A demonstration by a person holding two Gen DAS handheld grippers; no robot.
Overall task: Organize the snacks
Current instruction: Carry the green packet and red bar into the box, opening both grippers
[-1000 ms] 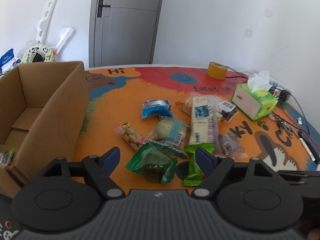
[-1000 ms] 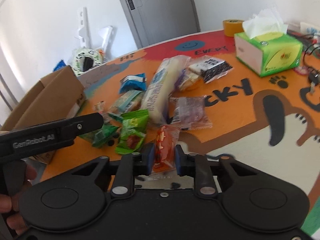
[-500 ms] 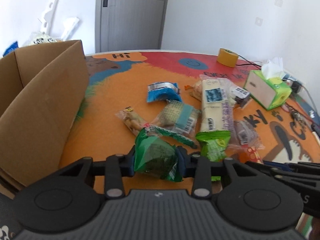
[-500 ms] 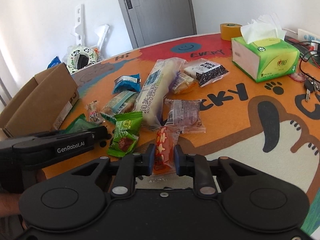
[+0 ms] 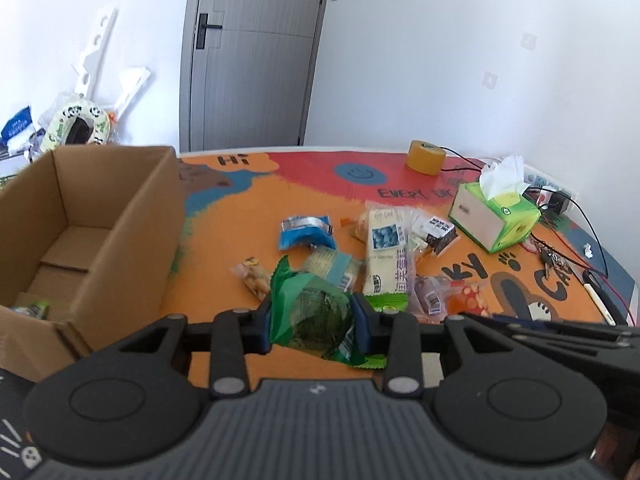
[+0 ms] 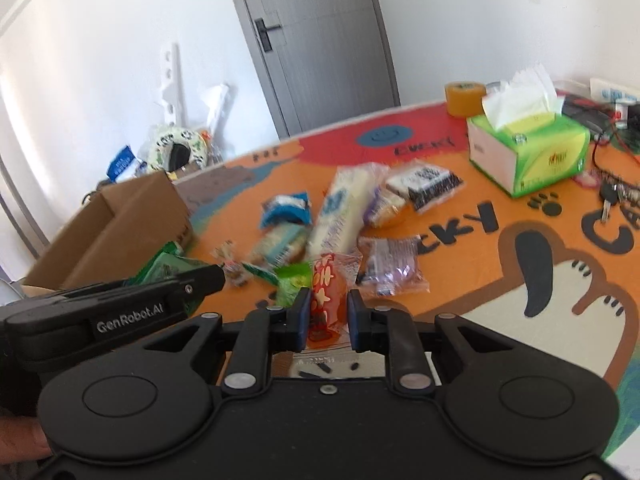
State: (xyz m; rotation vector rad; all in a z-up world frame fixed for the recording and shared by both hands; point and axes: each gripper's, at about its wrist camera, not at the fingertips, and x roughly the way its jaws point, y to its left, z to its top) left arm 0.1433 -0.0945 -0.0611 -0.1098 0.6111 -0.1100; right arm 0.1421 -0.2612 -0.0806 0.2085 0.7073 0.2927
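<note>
The green packet (image 5: 310, 316) is clamped by the left gripper (image 5: 313, 322), the orange packet (image 6: 326, 300) by the right gripper (image 6: 328, 318); loose snacks (image 5: 386, 256) are spread mid-table (image 5: 256, 216), the cardboard box (image 5: 100, 216) at its left edge.

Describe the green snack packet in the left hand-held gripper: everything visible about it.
The green snack packet is a glossy plastic pouch with zigzag-cut ends and a clear window showing dark, leafy-looking contents. The left hand-held gripper is shut on it, its blue-padded fingers pressing both sides. It is tilted, one serrated corner pointing up, the lower end crumpled by a barcode strip. It appears lifted off the table, beside the open cardboard box. In the right wrist view it peeks out behind that gripper.
</note>
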